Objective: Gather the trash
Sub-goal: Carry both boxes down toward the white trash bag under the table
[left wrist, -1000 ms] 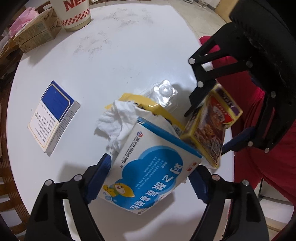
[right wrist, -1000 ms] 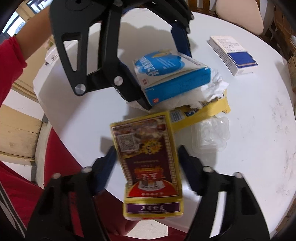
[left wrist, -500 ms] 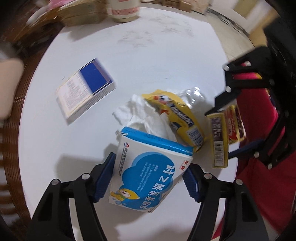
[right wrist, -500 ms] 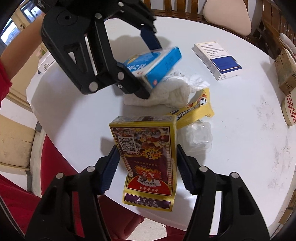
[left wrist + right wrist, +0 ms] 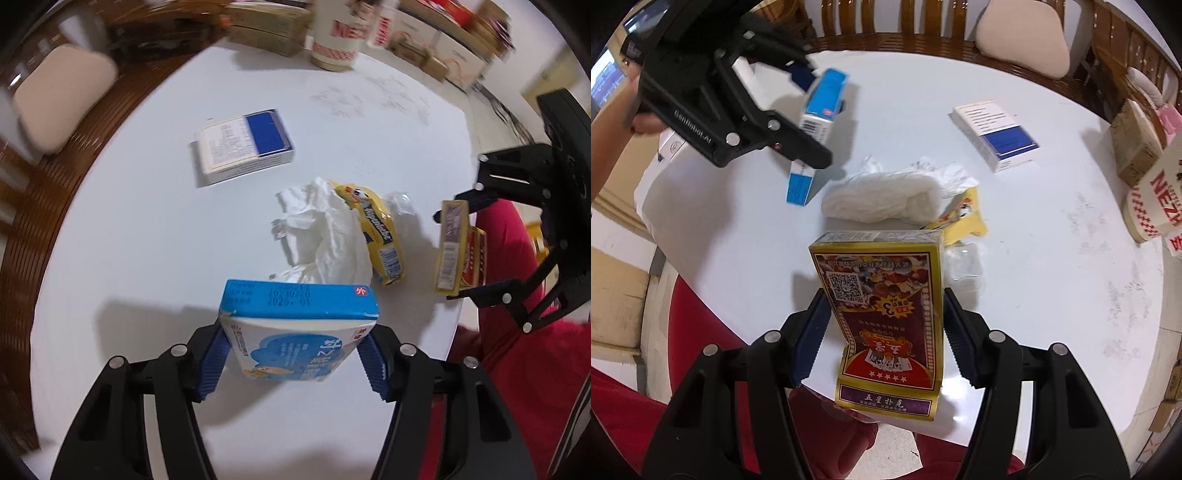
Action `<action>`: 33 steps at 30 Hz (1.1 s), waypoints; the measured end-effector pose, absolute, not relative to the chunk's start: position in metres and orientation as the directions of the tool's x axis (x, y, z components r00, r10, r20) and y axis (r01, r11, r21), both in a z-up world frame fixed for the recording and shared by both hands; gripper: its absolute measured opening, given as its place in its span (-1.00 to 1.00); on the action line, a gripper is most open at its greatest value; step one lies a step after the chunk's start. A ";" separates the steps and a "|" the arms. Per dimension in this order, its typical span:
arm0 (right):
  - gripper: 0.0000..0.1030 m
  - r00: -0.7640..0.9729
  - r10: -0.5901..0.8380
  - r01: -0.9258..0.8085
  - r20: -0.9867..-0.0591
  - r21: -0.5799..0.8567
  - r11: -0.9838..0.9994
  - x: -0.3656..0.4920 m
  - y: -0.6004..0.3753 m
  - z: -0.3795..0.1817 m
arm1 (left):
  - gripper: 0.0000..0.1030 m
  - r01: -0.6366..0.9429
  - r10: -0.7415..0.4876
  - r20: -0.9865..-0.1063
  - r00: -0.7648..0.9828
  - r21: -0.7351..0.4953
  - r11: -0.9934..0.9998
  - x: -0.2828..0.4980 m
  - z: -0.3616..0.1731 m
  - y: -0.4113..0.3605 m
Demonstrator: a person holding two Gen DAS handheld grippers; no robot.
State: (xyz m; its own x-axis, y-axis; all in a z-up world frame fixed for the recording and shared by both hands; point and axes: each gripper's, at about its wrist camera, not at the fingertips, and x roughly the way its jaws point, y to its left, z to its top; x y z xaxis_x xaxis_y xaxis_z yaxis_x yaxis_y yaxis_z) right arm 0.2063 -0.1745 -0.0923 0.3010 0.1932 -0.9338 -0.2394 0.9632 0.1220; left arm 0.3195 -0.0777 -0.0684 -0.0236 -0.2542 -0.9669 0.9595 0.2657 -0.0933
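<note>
Left wrist view: left gripper [image 5: 295, 354] clamps a blue-and-white box [image 5: 295, 328] between its blue pads [image 5: 212, 363], clear above the white table [image 5: 155, 229]; its jaws have just been closing on the box. Beyond it a crumpled tissue [image 5: 321, 229] lies against a yellow wrapper [image 5: 378, 236], with a clear plastic piece [image 5: 402, 203] just behind. A blue-topped carton [image 5: 243, 146] lies flat farther off, well apart. At the right edge the right gripper [image 5: 458, 254] holds a gold card box [image 5: 456, 251].

Right wrist view: right gripper [image 5: 884, 336] pinches the card box [image 5: 886, 317] upright over the table's [image 5: 1052, 295] near edge, jaws recently narrowed onto it. Tissue [image 5: 886, 199], wrapper [image 5: 964, 218] and plastic [image 5: 964, 266] sit just behind. The left gripper [image 5: 812, 122] hangs upper left with its box [image 5: 816, 122].
</note>
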 end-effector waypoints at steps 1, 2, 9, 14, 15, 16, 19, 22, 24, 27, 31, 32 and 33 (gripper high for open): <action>0.16 0.305 0.186 -0.235 -0.934 0.115 0.965 0.205 -0.175 -0.088 | 0.17 0.953 -0.261 -0.965 -0.009 -0.087 0.289 0.313 -0.070 -0.075; 0.16 0.310 0.180 -0.233 -0.933 0.109 0.966 0.204 -0.176 -0.085 | 0.17 0.942 -0.276 -0.961 0.008 -0.085 0.324 0.312 -0.067 -0.070; 0.16 0.356 0.138 -0.215 -0.924 0.062 0.975 0.195 -0.175 -0.068 | 0.16 0.862 -0.309 -0.944 0.113 -0.061 0.504 0.305 -0.055 -0.051; 0.16 0.401 0.118 -0.199 -0.909 0.039 0.979 0.190 -0.177 -0.049 | 0.16 0.810 -0.308 -0.929 0.208 -0.013 0.586 0.287 -0.033 -0.028; 0.16 0.410 0.115 -0.198 -0.905 0.035 0.980 0.189 -0.178 -0.045 | 0.16 0.802 -0.311 -0.924 0.224 -0.007 0.598 0.282 -0.027 -0.023; 0.16 0.421 0.114 -0.198 -0.900 0.032 0.980 0.187 -0.177 -0.040 | 0.16 0.795 -0.314 -0.920 0.235 -0.004 0.606 0.274 -0.023 -0.020; 0.16 0.443 0.116 -0.205 -0.889 0.026 0.978 0.182 -0.174 -0.030 | 0.16 0.783 -0.312 -0.912 0.267 0.016 0.622 0.252 -0.013 -0.016; 0.16 0.459 0.123 -0.220 -0.880 0.021 0.975 0.176 -0.171 -0.020 | 0.16 0.767 -0.313 -0.904 0.292 0.026 0.641 0.234 -0.008 -0.014; 0.16 0.471 0.123 -0.232 -0.873 0.012 0.973 0.171 -0.167 -0.013 | 0.16 0.756 -0.316 -0.898 0.307 0.028 0.654 0.223 -0.005 -0.013; 0.16 0.481 0.138 -0.245 -0.866 0.019 0.969 0.166 -0.166 -0.009 | 0.16 0.723 -0.310 -0.894 0.323 0.022 0.691 0.209 -0.003 -0.011; 0.16 0.498 0.148 -0.267 -0.854 0.012 0.964 0.152 -0.161 0.000 | 0.16 0.684 -0.307 -0.893 0.330 0.002 0.729 0.195 -0.002 -0.005; 0.16 0.500 0.151 -0.270 -0.853 0.012 0.963 0.148 -0.160 0.000 | 0.16 0.677 -0.305 -0.892 0.334 0.002 0.736 0.190 -0.002 -0.004; 0.16 0.502 0.156 -0.276 -0.851 0.014 0.961 0.143 -0.159 0.001 | 0.16 0.667 -0.302 -0.888 0.346 0.006 0.745 0.186 -0.002 -0.002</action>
